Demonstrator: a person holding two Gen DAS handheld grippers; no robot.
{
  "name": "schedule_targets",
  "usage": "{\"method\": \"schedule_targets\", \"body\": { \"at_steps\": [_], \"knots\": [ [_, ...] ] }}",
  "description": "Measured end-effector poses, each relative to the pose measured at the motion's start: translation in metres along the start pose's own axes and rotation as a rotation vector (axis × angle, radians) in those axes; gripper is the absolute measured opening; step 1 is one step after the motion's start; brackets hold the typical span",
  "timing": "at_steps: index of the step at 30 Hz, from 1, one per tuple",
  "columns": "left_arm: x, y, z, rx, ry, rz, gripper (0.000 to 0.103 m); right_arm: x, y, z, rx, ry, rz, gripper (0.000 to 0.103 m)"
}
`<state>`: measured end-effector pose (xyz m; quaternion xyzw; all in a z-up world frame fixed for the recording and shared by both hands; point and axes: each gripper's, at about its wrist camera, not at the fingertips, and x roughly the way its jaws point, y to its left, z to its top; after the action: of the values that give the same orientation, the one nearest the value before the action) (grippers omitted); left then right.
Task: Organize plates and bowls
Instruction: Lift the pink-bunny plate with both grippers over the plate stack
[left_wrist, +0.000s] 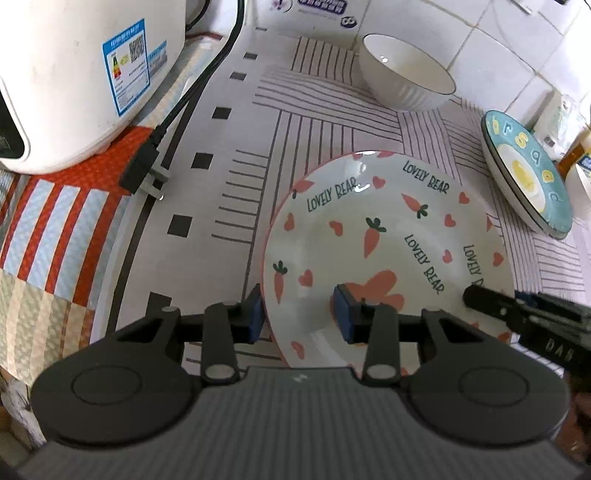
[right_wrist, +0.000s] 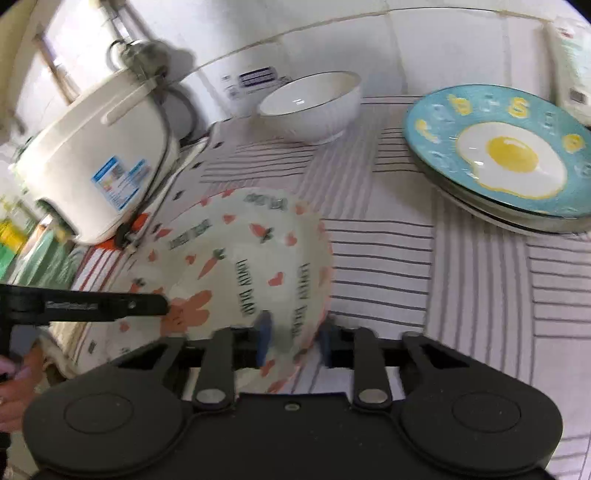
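A white plate with carrots, hearts and "LOVELY BEAR" lettering (left_wrist: 388, 254) lies on the striped cloth. My left gripper (left_wrist: 301, 314) is open, its jaws straddling the plate's left rim. My right gripper (right_wrist: 293, 341) is open too, its jaws on either side of the same plate's (right_wrist: 240, 258) right rim; it also shows in the left wrist view (left_wrist: 517, 314). A blue fried-egg plate (right_wrist: 506, 151) tops a stack at the right, also seen in the left wrist view (left_wrist: 524, 173). A white ribbed bowl (left_wrist: 404, 74) stands at the back, and shows in the right wrist view (right_wrist: 314, 103).
A white rice cooker (left_wrist: 74, 81) stands at the left on an orange striped mat, its black cord and plug (left_wrist: 144, 170) lying on the cloth; the cooker also shows in the right wrist view (right_wrist: 99, 162). A tiled wall (left_wrist: 517, 44) runs behind.
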<state>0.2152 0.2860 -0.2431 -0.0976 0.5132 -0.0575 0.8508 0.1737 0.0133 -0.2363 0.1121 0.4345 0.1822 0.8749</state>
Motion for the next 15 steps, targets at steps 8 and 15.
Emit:
{"method": "schedule_targets", "body": {
  "at_steps": [8,15],
  "knots": [
    [-0.006,-0.011,0.005,0.020,0.044,0.017,0.039,-0.010,0.001,0.008,-0.056,0.042,0.040,0.024],
    [-0.027,-0.034,-0.003,0.098,0.009,0.053,0.040,-0.031,-0.007,0.001,-0.024,0.022,0.080,0.025]
  ]
}}
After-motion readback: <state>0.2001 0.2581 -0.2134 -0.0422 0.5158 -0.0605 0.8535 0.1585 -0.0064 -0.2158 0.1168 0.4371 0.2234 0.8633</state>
